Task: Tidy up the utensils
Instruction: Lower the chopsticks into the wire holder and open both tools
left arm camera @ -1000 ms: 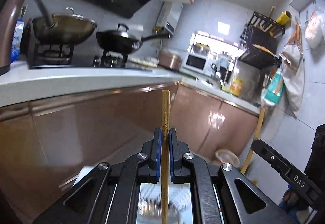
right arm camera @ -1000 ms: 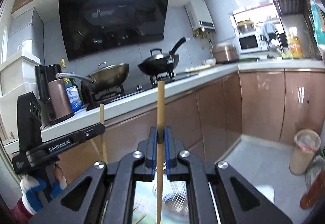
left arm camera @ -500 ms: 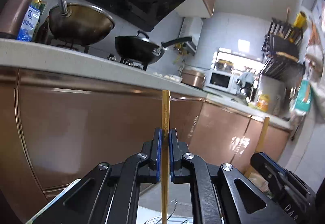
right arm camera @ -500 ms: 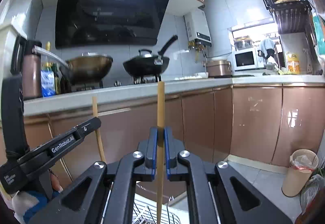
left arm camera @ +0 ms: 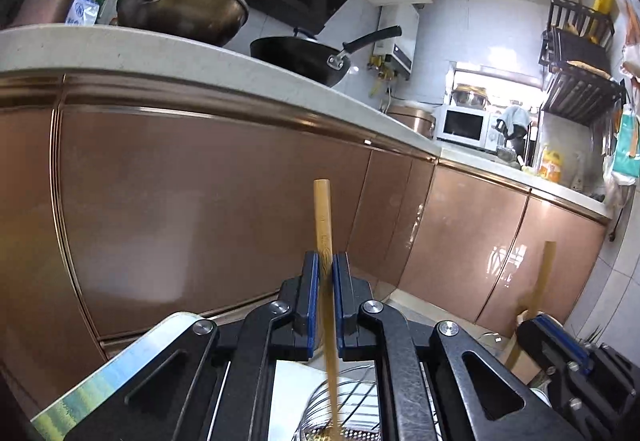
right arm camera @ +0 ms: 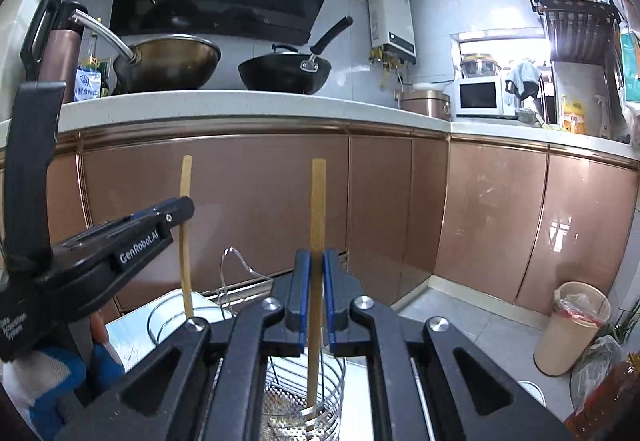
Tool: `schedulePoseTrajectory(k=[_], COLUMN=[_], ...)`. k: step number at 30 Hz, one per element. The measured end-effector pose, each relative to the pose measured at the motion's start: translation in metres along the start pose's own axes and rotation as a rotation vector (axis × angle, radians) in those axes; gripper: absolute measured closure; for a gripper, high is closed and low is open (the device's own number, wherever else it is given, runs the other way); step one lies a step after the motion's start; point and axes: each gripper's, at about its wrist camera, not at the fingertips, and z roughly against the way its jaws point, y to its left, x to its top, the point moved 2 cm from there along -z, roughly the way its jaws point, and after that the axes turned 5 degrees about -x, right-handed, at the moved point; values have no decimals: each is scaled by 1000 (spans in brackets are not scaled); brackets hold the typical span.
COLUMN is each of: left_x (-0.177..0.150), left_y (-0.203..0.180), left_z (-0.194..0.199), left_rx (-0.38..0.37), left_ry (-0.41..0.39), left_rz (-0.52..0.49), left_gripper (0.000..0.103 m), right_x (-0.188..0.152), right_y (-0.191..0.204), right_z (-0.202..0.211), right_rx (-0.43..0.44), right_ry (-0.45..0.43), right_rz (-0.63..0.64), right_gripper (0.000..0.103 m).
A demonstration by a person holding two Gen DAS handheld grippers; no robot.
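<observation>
- Left wrist view: the left gripper [left arm camera: 326, 273] is clamped tight on a bamboo chopstick [left arm camera: 322, 217] that stands almost upright at lower centre. The stick is pale tan, square-cut at its top, with faint dark marks partway down. Its lower stretch blurs as it runs behind the gripper body, and the tip is lost against a wire utensil holder [left arm camera: 340, 407] at the bottom edge, of which only a few rings and a perforated base show.
- Same view, lower right: the right gripper [left arm camera: 538, 325] shows only as a dark, partly cut-off shape, with a second chopstick [left arm camera: 542, 277] rising from it, soft and out of focus.
- Right wrist view: the right gripper [right arm camera: 316, 273] is pinched shut on its chopstick [right arm camera: 317, 209], a straight yellowish stick upright at centre. Its lower end reaches down inside the holder [right arm camera: 312, 397], whose lower part is hidden by the gripper body.
- Same view, left: the left gripper [right arm camera: 182, 207] grips its chopstick [right arm camera: 185, 237] side-on; a gloved hand [right arm camera: 60, 381] is cut off at the lower left corner.
- Behind, the counter [right arm camera: 248, 101] edge crosses the upper frame.
</observation>
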Motion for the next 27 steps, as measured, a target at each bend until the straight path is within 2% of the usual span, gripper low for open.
schedulePoseTrajectory(k=[14,16,17,18,24,27], left_x=[1,1,1,1,3,5], left_y=[2,4,4,4,8,12], left_z=[10,11,11,12,24,34], left_rx=[5,-6,-5,-4,-4,-3], left_ry=[81,97,102,105,113,110], left_rz=[-36,-32,-32,-34,-35,-41], left_gripper=[94,87,76,70,59,57], right_x=[1,0,-1,-2,-3,-5], right_y=[-17,-21,-22,-24,-27,-25], right_z=[6,5,6,6,13,20], right_rx=[3,0,1,3,-12,-10], right_ry=[48,67,74,84,109,117], right_rz=[-47,-62,-67,-72,-81,-78], right_gripper=[95,95,95,95,92,92])
